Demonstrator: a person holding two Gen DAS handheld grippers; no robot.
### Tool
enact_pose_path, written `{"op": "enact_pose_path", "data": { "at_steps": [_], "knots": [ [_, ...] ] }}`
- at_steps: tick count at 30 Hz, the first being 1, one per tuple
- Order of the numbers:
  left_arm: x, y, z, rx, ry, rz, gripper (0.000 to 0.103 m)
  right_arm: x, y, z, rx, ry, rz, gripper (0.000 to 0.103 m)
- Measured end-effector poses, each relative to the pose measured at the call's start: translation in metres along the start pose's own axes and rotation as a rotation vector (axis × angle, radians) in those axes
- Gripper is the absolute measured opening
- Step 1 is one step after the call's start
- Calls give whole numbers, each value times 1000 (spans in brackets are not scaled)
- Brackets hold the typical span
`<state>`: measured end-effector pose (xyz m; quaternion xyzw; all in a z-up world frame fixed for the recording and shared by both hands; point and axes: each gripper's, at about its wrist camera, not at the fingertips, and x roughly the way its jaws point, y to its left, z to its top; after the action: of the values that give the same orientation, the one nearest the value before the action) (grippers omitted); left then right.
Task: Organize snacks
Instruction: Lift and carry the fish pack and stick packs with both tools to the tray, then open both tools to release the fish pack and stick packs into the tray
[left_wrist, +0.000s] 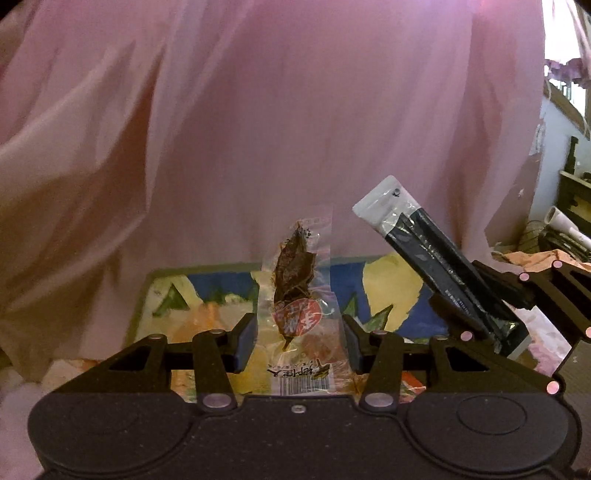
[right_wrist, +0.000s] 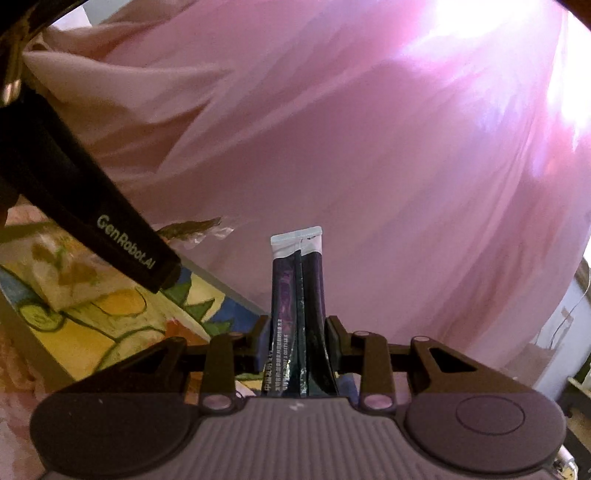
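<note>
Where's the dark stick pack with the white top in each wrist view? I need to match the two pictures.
Left wrist view: the dark stick pack is right of centre, leaning left, clamped in the right hand-held gripper.
Right wrist view: it stands upright at centre, between that gripper's fingers.
Shared landmark: the colourful painted board, low centre and lower left, before the pink fabric.

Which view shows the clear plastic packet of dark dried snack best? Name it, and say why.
The left wrist view. The clear plastic packet of dark dried snack stands between the left gripper's fingers, label and barcode facing the camera. The right wrist view shows only its crinkled tip beyond the black gripper body.
</note>
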<state>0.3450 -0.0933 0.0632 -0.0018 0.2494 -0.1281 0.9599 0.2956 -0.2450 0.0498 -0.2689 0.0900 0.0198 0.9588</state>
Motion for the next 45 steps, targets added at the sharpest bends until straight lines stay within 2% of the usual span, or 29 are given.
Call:
{"op": "enact_pose_path", "data": {
  "at_steps": [7, 19, 23, 25, 29, 34, 42, 45],
  "knots": [
    [20, -7, -12, 9, 33, -11, 51, 15, -6, -13, 46, 61, 19, 35],
    [35, -13, -12, 26, 60, -3, 51, 40, -18, -30, 216, 218, 150, 37],
    [38, -14, -10, 16, 74, -15, 52, 38, -21, -30, 251, 221, 163, 41],
    [38, -13, -10, 0, 75, -24, 52, 34, -19, -30, 261, 208, 160, 53],
    [29, -12, -6, -36, 57, -23, 57, 23, -24, -24, 267, 173, 149, 64],
    [5, -12, 2, -65, 2, -24, 75, 1, -40, -12, 292, 125, 119, 85],
    [-49, -9, 10, -107, -112, -14, 99, -47, -70, 3, 378, 38, 79, 100],
    [-72, -9, 11, -118, -144, -20, 102, -66, -76, 7, 407, 8, 72, 103]
  ]
}}
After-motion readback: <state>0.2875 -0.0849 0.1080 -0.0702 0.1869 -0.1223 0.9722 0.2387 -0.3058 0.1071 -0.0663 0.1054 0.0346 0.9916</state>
